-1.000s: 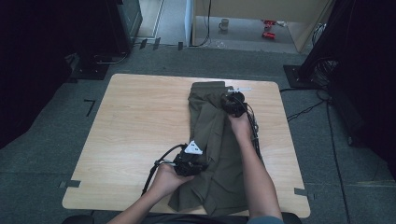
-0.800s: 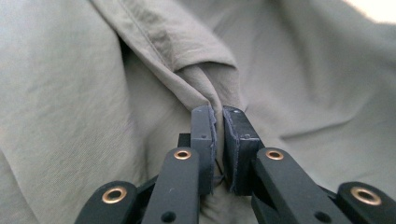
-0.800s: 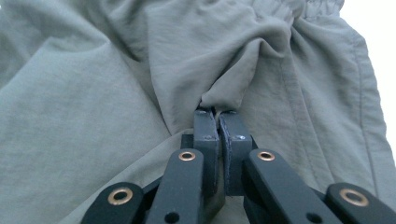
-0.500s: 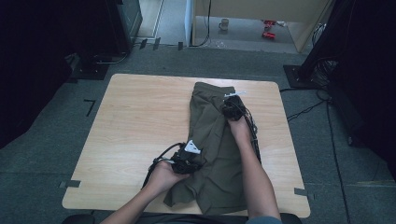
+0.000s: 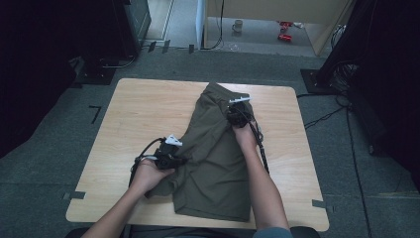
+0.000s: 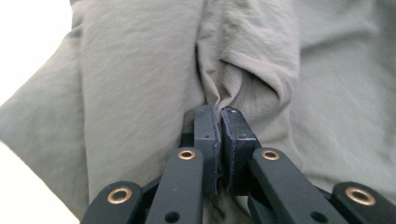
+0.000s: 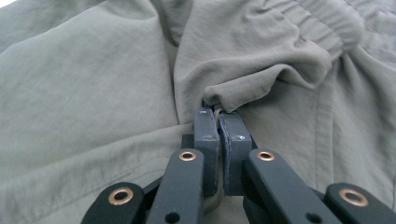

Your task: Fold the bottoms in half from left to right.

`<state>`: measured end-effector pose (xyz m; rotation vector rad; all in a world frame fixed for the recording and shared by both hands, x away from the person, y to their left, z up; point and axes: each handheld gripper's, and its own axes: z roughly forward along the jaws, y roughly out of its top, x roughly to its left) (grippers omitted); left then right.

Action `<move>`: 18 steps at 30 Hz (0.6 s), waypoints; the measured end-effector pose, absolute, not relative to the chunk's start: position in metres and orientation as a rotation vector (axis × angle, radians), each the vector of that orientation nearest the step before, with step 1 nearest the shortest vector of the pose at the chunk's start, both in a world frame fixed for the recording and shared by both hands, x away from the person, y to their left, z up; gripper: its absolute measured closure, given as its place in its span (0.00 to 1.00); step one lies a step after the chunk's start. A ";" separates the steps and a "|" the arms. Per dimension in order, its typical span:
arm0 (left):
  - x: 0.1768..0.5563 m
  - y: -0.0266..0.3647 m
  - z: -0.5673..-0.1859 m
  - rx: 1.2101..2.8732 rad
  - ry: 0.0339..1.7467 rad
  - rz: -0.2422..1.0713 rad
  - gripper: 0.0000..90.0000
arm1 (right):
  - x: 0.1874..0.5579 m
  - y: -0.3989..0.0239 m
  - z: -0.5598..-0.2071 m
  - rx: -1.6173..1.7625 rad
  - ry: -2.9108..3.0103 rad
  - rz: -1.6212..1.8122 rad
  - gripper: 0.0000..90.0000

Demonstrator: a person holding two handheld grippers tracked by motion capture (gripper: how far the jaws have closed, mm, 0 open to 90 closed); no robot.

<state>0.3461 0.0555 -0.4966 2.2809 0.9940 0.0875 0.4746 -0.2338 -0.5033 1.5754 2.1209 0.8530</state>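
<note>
**Both grippers pinch folds of the olive shorts**

A pair of olive-green shorts (image 5: 218,158) lies on the light wooden bench (image 5: 133,114), right of the bench's middle, with the waistband toward the far edge and the leg hems toward the person's side. The cloth is partly folded over on itself along its length.

The left gripper (image 5: 179,159) sits at the shorts' left edge, about halfway down the garment. In the left gripper view its fingers (image 6: 205,135) stand pressed together, with a ridge of the olive cloth gathered between them and rising in creases just beyond the tips.

The right gripper (image 5: 233,110) is at the shorts' far end, near the waistband, well apart from the left one. In the right gripper view its fingers (image 7: 236,135) are likewise clamped together on a rolled fold of fabric, and the gathered elastic waistband (image 7: 327,23) runs across the cloth just beyond that fold.

Both forearms reach in from the near edge of the bench, the right one lying over the shorts.
</note>
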 end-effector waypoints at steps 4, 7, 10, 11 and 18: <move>0.358 0.078 -0.497 2.243 1.063 0.110 0.96 | 0.476 -0.221 -0.504 1.556 2.126 0.869 0.97; 0.365 0.095 -0.496 2.220 1.107 0.139 0.96 | 0.477 -0.212 -0.505 1.561 2.131 0.894 0.97; 0.368 0.104 -0.496 2.206 1.144 0.159 0.96 | 0.478 -0.202 -0.505 1.548 2.148 0.908 0.97; 0.368 0.106 -0.495 2.211 1.141 0.159 0.97 | 0.478 -0.201 -0.505 1.543 2.151 0.903 0.97; 0.348 0.099 -0.465 2.177 1.053 0.150 0.99 | 0.480 -0.207 -0.493 1.556 2.158 0.929 0.97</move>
